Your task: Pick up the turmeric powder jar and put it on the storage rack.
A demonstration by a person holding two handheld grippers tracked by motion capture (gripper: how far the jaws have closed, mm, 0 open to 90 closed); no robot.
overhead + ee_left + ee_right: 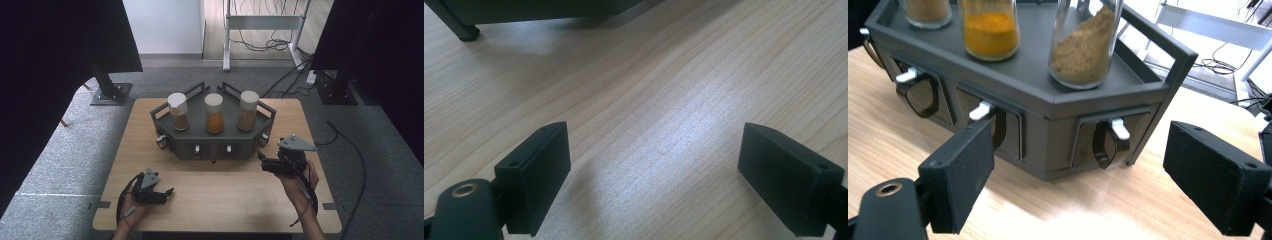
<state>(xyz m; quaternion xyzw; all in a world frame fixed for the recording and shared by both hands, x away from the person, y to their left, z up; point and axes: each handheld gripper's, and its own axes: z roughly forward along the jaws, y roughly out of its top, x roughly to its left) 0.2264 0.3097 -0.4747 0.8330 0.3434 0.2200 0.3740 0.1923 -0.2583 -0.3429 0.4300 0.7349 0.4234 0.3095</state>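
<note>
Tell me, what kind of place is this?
Probably a lab or recording room: a wooden table on grey carpet, black curtains, and loose cables on the floor.

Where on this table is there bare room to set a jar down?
The wooden table is bare between the left tool and the right tool, in front of the rack, and along its left edge. The rack top is crowded with three jars.
</note>
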